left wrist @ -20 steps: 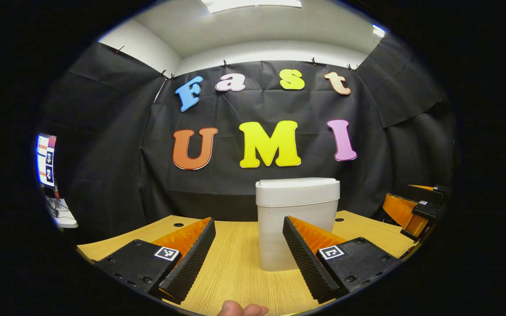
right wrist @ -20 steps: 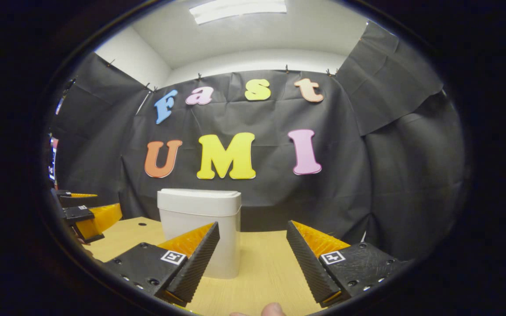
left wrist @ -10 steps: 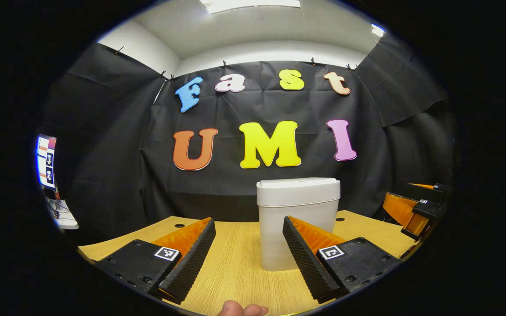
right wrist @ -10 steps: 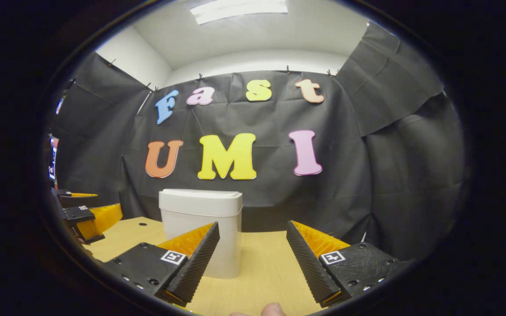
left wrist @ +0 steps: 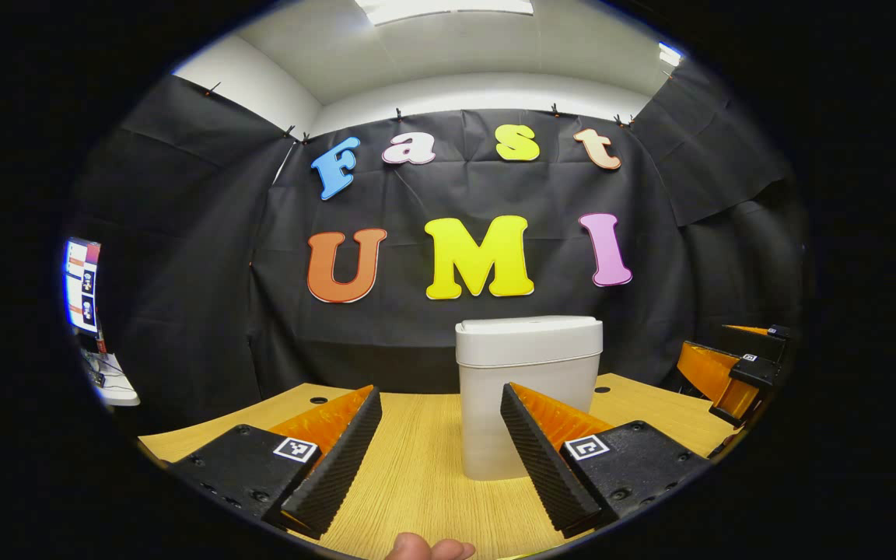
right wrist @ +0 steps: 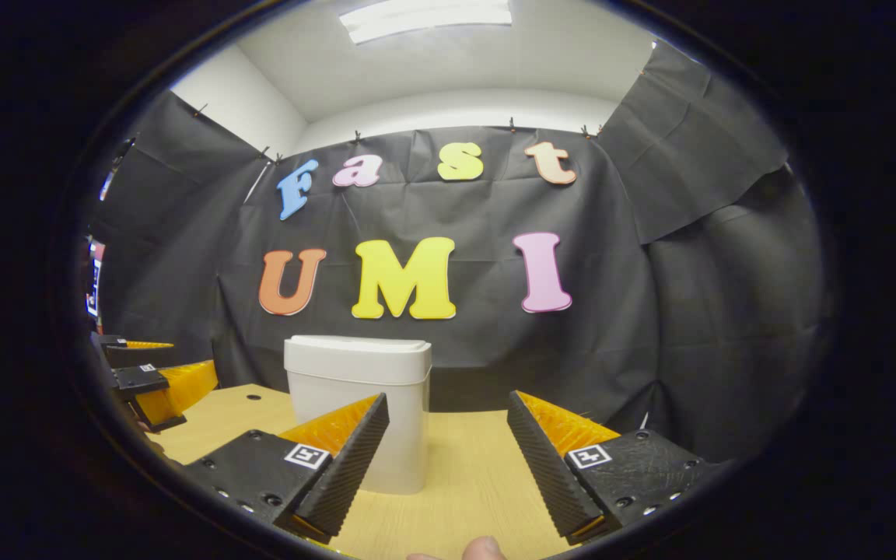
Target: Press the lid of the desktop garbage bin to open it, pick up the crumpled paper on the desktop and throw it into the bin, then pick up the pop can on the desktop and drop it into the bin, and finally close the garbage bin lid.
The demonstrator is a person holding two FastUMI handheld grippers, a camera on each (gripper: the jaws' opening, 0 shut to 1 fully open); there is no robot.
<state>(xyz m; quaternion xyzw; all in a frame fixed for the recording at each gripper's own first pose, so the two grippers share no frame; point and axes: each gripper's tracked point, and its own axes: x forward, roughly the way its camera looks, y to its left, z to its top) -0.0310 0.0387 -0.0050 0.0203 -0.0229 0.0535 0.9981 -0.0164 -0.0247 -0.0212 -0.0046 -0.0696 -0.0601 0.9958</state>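
Both grippers, left (left wrist: 439, 459) and right (right wrist: 446, 467), gape wide short of the bin (left wrist: 527, 393); press its shut lid (left wrist: 528, 338) squarely from above.

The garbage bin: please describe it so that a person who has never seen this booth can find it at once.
Look at the wooden table before the black cloth wall. The garbage bin stands upright on it, beyond both open grippers. It is a pale, tall box with a wider, flat lid, shut; nothing else there is white.
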